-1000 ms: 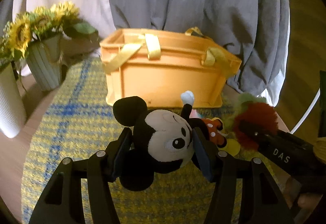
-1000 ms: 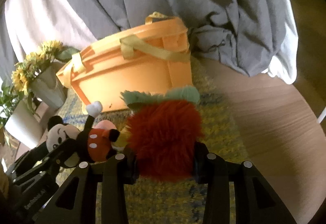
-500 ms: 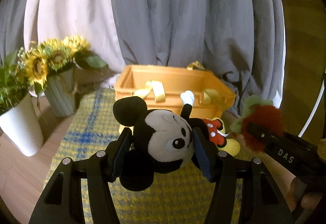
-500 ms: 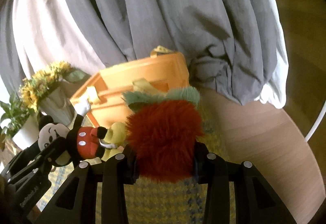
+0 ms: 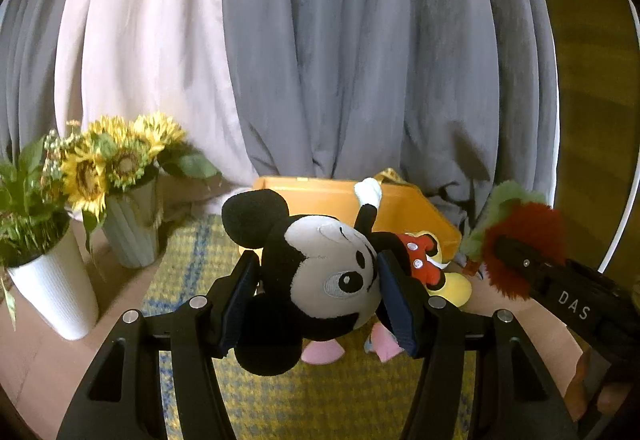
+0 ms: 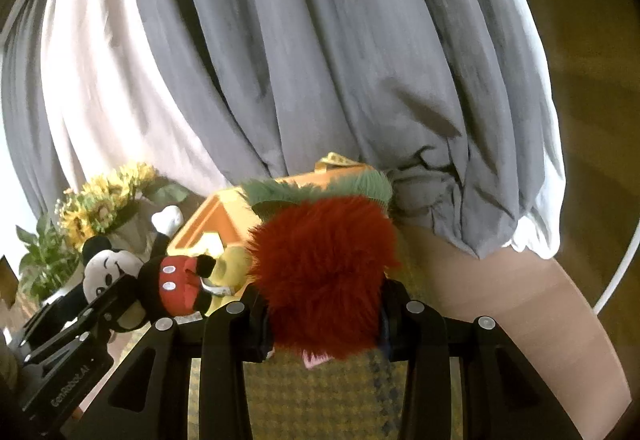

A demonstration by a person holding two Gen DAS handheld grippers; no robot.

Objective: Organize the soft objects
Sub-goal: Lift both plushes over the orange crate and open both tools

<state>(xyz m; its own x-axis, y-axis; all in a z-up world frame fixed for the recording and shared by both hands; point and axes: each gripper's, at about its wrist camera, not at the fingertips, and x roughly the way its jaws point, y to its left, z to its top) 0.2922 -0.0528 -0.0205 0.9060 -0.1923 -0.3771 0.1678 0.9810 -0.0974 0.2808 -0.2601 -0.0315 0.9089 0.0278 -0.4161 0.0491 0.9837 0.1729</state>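
Left gripper [image 5: 318, 290] jaws grasp mouse plush [image 5: 320, 276] by the head. Right gripper [image 6: 322, 306] jaws clenched on red furry toy [image 6: 324, 268]. Orange basket [image 5: 404, 212] at 12 o'clock.

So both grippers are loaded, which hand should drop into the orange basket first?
Probably left. The left gripper clamps the mouse plush by its head, its body already reaching over the orange basket rim. The right gripper holds the red furry plush nearer the basket's right end.
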